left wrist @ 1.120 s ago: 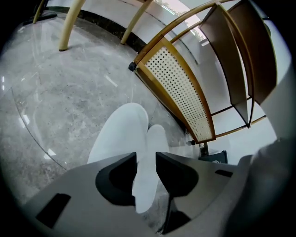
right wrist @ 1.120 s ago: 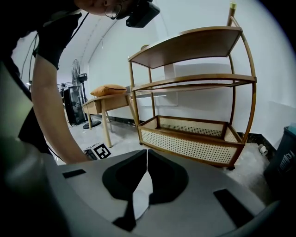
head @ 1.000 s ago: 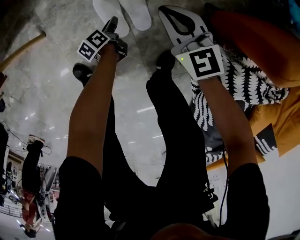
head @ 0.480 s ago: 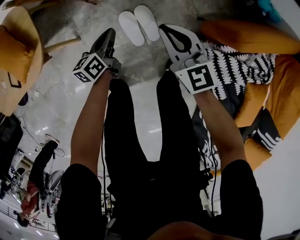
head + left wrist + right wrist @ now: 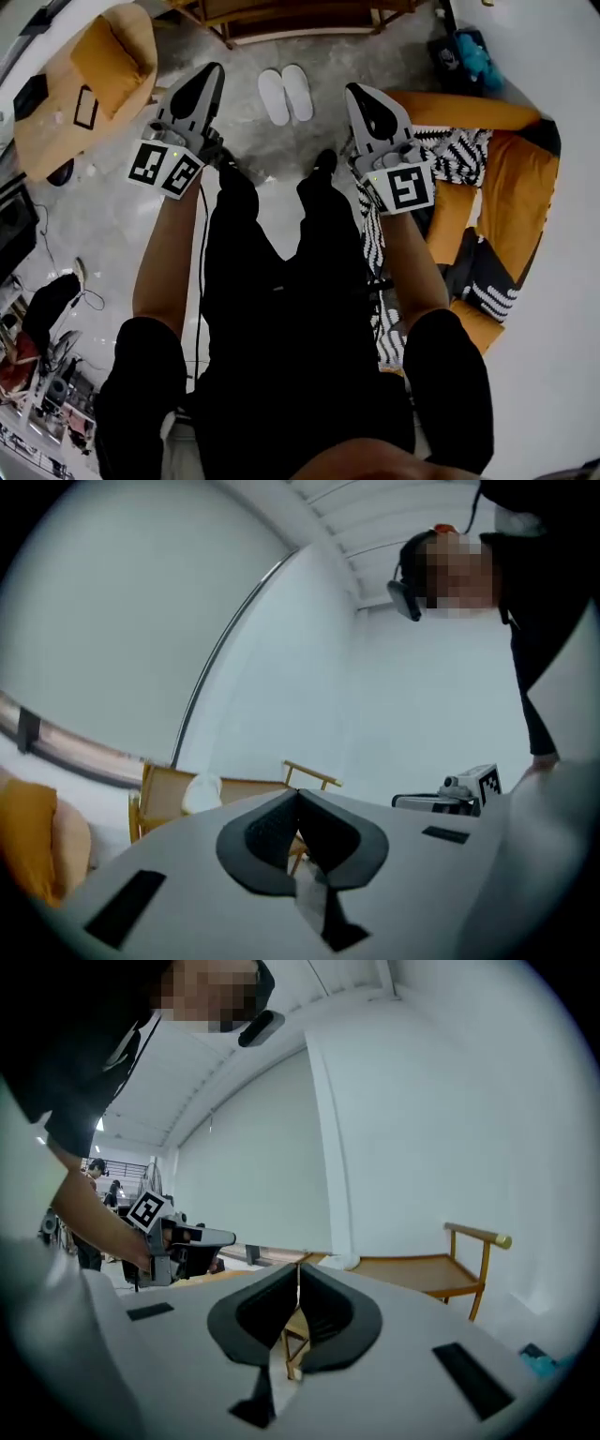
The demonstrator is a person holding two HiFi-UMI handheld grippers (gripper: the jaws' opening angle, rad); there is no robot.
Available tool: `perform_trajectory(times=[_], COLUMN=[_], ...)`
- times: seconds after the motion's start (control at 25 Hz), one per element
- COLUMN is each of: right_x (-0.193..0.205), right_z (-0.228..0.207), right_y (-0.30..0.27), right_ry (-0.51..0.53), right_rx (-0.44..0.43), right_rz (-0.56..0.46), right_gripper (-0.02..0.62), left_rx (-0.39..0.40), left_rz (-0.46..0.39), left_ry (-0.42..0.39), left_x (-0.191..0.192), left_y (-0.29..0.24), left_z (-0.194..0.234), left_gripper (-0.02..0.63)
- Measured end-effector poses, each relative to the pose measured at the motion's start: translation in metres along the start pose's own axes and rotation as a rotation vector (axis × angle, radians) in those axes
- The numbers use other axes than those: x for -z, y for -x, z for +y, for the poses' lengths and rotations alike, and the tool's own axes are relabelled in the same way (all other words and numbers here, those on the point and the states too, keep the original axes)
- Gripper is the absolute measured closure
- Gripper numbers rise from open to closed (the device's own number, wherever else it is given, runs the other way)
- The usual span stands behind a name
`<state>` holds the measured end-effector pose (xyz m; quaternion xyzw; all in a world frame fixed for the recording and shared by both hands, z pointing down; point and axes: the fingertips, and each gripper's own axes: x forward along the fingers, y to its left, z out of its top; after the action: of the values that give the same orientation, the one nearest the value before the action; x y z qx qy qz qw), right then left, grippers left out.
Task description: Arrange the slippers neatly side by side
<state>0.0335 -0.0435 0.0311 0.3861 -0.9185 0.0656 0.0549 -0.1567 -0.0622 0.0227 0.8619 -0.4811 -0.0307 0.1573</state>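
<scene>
Two white slippers (image 5: 287, 94) lie side by side on the grey floor, toes pointing the same way, just in front of the person's feet. My left gripper (image 5: 212, 75) hangs high above the floor to the left of the pair, jaws shut and empty. To the right of the pair, my right gripper (image 5: 361, 94) is at about the same height, also shut with nothing in it. In the left gripper view the shut jaws (image 5: 298, 795) point level at a pale wall; the right gripper (image 5: 298, 1269) does the same. Neither gripper view shows the slippers.
A wooden bench (image 5: 300, 19) stands beyond the slippers. An orange chair (image 5: 103, 66) sits at the left. An orange sofa (image 5: 506, 178) with a black-and-white patterned throw (image 5: 459, 150) lies at the right. The person's black-clad legs fill the middle.
Both grippers have risen well away from the floor, and the slippers now look smaller and farther off. The left gripper has rolled, its marker cube showing different faces.
</scene>
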Motion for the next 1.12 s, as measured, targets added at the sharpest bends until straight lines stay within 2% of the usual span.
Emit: perform_trajectory(times=[0.08,0.2,0.36,0.52,0.72,0.92,1.12], right_x=[-0.022,-0.060,-0.109,-0.150,-0.194,-0.227,-0.224], right_z=[-0.002,-0.012,-0.027,-0.020,0.001,0.014,0.065], right_y=[0.013,0.039,0.083,0.105,0.117,0.142,0.181], right_ry=[0.007,-0.016,-0.030,-0.027,0.043,0.086,0.058], right_rx=[0.000,0.016,0.027,-0.004,-0.044,-0.002,0.041], right_rz=[0.023,0.034,0.010,-0.022,-0.072,-0.125,-0.122], right_gripper=[0.561,0.563,0.563,0.565,0.565,0.565,0.565], left_rx=[-0.010,-0.071,-0.179,-0.234,-0.244,-0.218,-0.155], left_rz=[-0.021,-0.021,-0.036,-0.039,-0.064,-0.109,-0.157], left_ry=[-0.085,-0.182,-0.253,-0.240,-0.269,-0.263,-0.238], left_x=[-0.035,-0.074,-0.106,-0.124,-0.154,-0.165,-0.167], left_y=[0.013,0.034,0.057,0.081,0.119,0.155,0.204], left_z=[-0.019,-0.050,-0.096,-0.120,-0.143,-0.153,-0.181], left_gripper=[0.591,0.591,0.591,0.591,0.591,0.591,0.591])
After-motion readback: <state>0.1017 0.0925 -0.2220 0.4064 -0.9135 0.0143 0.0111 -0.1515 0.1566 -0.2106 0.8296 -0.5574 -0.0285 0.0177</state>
